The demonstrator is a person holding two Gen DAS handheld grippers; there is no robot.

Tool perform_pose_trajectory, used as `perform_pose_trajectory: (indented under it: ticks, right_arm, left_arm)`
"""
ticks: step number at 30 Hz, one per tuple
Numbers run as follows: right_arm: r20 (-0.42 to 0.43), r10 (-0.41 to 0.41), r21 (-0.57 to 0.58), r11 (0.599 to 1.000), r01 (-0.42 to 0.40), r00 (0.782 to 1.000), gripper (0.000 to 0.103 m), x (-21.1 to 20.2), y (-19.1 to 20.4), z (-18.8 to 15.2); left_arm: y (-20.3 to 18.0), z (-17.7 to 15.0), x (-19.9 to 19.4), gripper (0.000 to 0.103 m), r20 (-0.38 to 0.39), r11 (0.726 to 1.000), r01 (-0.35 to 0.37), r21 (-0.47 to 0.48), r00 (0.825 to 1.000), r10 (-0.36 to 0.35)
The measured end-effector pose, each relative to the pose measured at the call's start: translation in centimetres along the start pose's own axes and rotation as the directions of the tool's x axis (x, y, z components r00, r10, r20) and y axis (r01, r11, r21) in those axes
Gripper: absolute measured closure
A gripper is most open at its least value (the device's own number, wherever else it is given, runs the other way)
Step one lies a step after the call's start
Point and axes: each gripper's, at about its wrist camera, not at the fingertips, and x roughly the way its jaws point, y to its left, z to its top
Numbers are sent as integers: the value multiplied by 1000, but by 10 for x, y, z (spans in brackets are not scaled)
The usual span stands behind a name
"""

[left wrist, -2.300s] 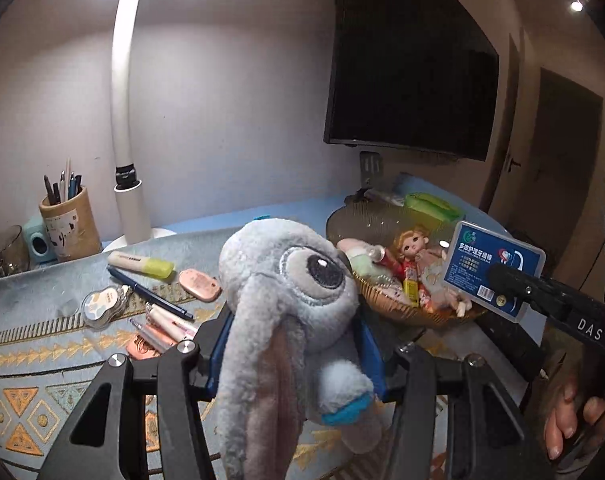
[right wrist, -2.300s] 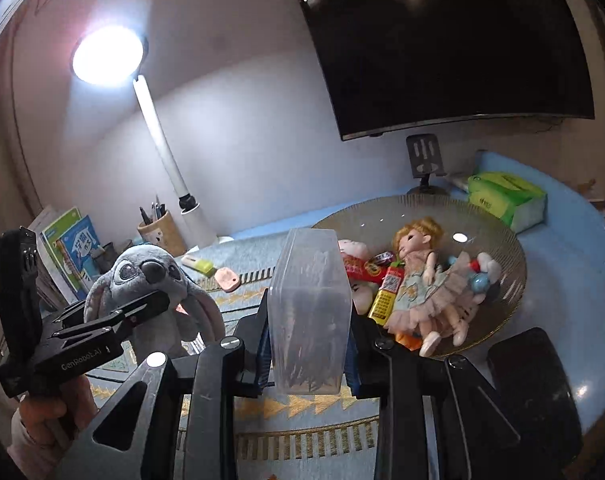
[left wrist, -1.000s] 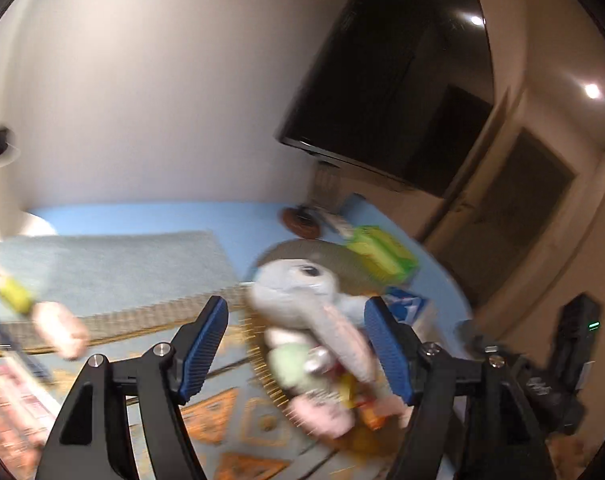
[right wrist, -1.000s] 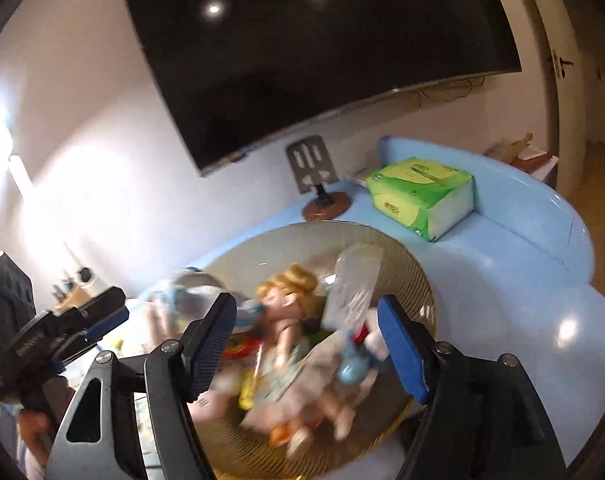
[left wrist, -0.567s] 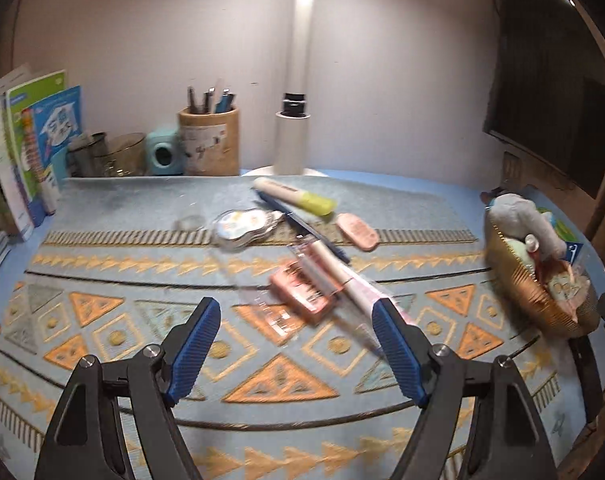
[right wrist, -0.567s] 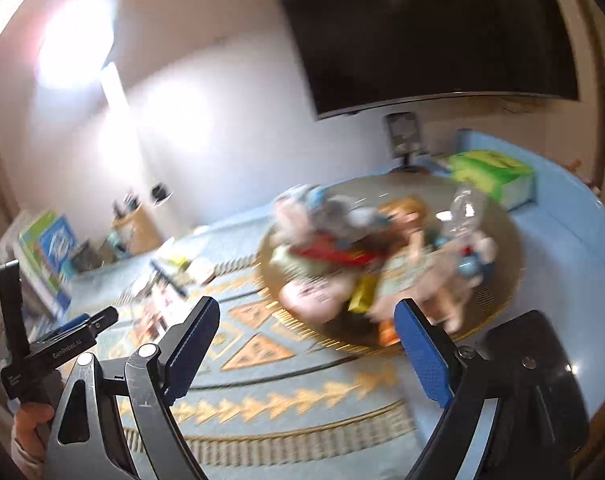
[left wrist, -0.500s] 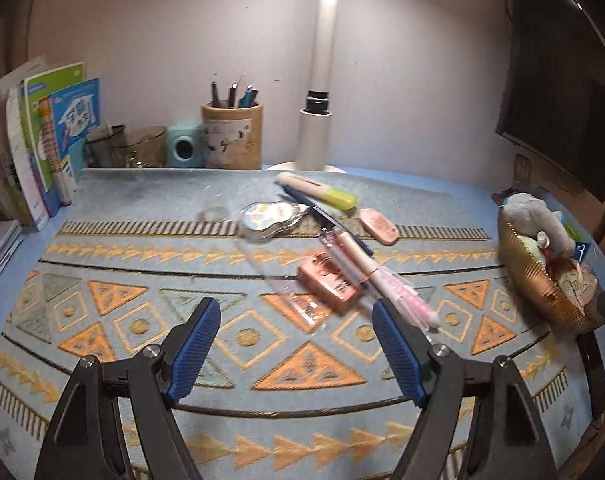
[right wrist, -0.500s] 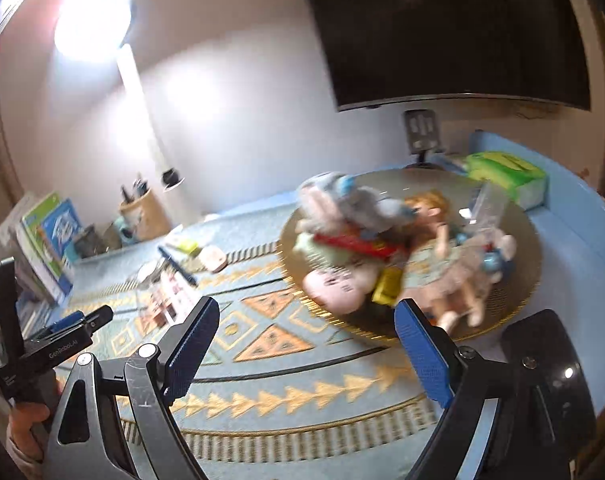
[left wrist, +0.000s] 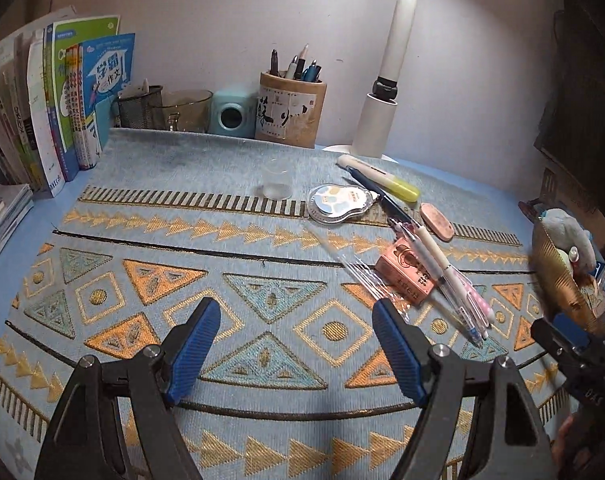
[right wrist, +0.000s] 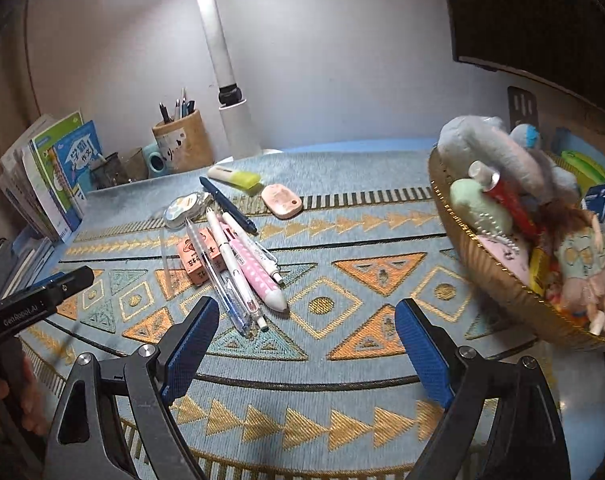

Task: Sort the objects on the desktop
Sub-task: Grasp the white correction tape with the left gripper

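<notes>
- The left gripper hung over the patterned mat on the desk, jaws spread and holding nothing.
- The right gripper was likewise spread and bare.
- Pens, a pink eraser box and a highlighter lay clustered mid-mat.
- The gold basket at the right held the grey plush and a doll.

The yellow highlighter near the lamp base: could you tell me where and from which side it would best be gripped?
Grip the yellow highlighter across the middle of its barrel, coming from above with the open right tool turned so its fingers straddle the width. It lies flat on the mat. The dark blue pen runs close along its near side, so the end away from that pen probably leaves more room.
</notes>
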Motion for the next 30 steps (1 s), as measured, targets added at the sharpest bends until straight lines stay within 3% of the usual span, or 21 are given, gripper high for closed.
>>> perform_pose_trajectory:
  ticks: [4,6,9,12,16,21,24,27,28,30]
  right_arm:
    - [-7,35,27,999,-35,999,14,4,-5,-3]
    - [7,59,37,998,-59,998,14,1,-9,-3]
    - [-3,90,58,994,-90,996,14,2,-13,-4]
    - [-1,113,72,991,-113,994,14,1,-15,-3]
    - [-21,129,75,989,-127,991,14,6,-14,-2]
    - [-41,144,77,987,-141,989,14,10,-14,-2]
    - [-44,154,89,985,-150,987,14,11,-16,-1]
    - [-49,162,101,983,-157,986,14,12,-18,-1]
    - [-48,164,103,982,-158,985,14,12,-18,-1]
    - [-41,162,108,982,-157,986,14,11,-18,-1]
  left_arm:
    - [1,16,29,27,-69,998,65,-2,995,-65]
    - [-5,28,45,27,-112,990,138,29,985,-134]
    - [-1,56,72,27,-141,983,172,64,977,-162]
    - [2,80,102,27,-202,963,228,140,959,-198]
    - [-13,89,129,27,-257,920,302,251,937,-237]
    - [-42,88,142,27,-186,893,232,384,967,-172]
    - [-50,90,160,27,-218,884,236,403,963,-158]
    - [-60,86,160,27,-179,870,218,441,972,-152]
    - [-62,84,157,37,-176,864,225,450,971,-161]
    - [-65,79,152,37,-187,847,233,477,969,-162]
